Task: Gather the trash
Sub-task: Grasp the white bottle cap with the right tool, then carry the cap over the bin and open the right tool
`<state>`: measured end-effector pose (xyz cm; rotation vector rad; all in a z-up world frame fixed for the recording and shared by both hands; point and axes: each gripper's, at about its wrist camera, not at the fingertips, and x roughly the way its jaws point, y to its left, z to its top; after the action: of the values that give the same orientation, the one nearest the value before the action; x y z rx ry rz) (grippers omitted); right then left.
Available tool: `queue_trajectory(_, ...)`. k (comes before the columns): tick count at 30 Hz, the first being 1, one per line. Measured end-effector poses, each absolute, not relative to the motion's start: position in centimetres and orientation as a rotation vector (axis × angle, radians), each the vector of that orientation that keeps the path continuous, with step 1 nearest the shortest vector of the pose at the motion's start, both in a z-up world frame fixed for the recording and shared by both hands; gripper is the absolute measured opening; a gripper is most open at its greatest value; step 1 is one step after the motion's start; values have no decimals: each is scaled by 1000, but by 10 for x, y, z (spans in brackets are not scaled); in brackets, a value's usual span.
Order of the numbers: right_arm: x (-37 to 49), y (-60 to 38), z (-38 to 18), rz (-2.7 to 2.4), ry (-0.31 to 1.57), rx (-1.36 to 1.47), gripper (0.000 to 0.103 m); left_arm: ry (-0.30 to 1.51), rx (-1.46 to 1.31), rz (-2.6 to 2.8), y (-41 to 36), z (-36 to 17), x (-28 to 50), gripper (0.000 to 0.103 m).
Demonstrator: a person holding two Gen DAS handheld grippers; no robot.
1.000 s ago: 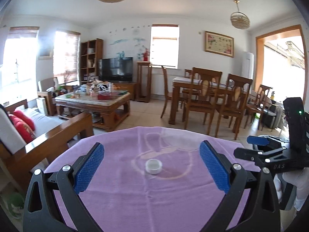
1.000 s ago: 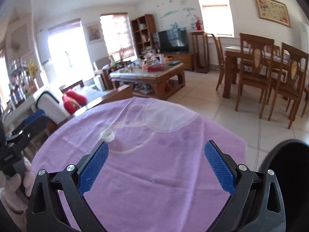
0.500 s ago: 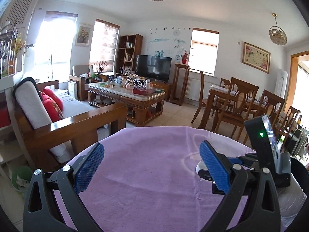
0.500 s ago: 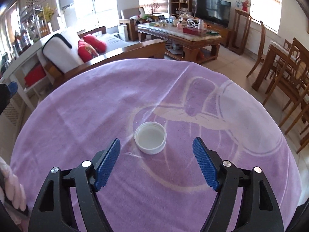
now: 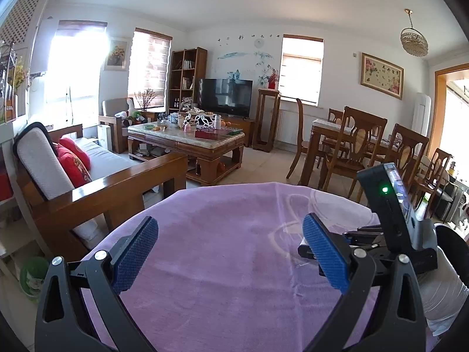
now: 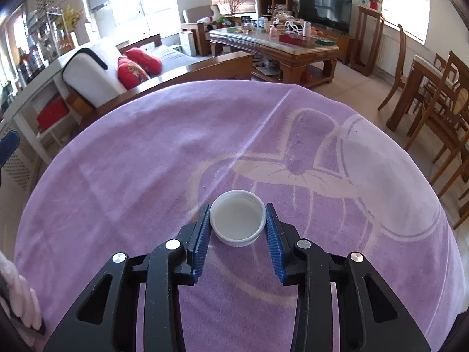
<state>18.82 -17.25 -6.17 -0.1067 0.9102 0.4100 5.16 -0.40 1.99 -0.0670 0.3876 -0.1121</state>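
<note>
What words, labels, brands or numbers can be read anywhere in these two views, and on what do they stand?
None can be read with certainty.
Framed floral picture on the wall: a row of characters across its middle, too small to read.
White cap between the right gripper pads: plain, no print visible.
Purple tablecloth: only a pale drawn pattern, no text.
Bottles and boxes on the coffee table: labels too small and blurred.

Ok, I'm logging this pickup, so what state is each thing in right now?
white cap: open side up on the purple tablecloth, between the right pads.
right gripper: jaws have just been closing, pads now against the cap's sides.
left gripper: open, nothing between its pads.
TV: off, screen dark.
</note>
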Motion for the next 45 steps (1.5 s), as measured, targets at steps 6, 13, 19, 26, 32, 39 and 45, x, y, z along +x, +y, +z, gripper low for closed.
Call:
queue_trajectory(6, 142, -235, -32, 399, 812, 43, 36, 389, -57, -149, -7, 19, 52, 98)
queue_trajectory(13, 67, -356, 1, 231, 669, 164, 36, 394, -32, -187, -13, 17, 52, 98)
queue_trajectory(19, 5, -452, 3, 42, 609, 217, 36, 410, -15, -204, -18, 13, 52, 98)
queue_trajectory(26, -38, -528, -34, -131, 641, 256, 36, 412, 18, -211, -27, 12, 50, 98)
queue_trajectory(32, -55, -547, -56, -217, 662, 257, 37, 412, 18, -211, -29, 12, 48, 98)
queue_trajectory(39, -60, -542, -50, -274, 577, 231, 97, 413, 23, -208, -30, 11, 47, 98)
queue_trajectory(45, -47, -502, -23, -177, 460, 253, 98, 416, 34, -193, -33, 10, 46, 98)
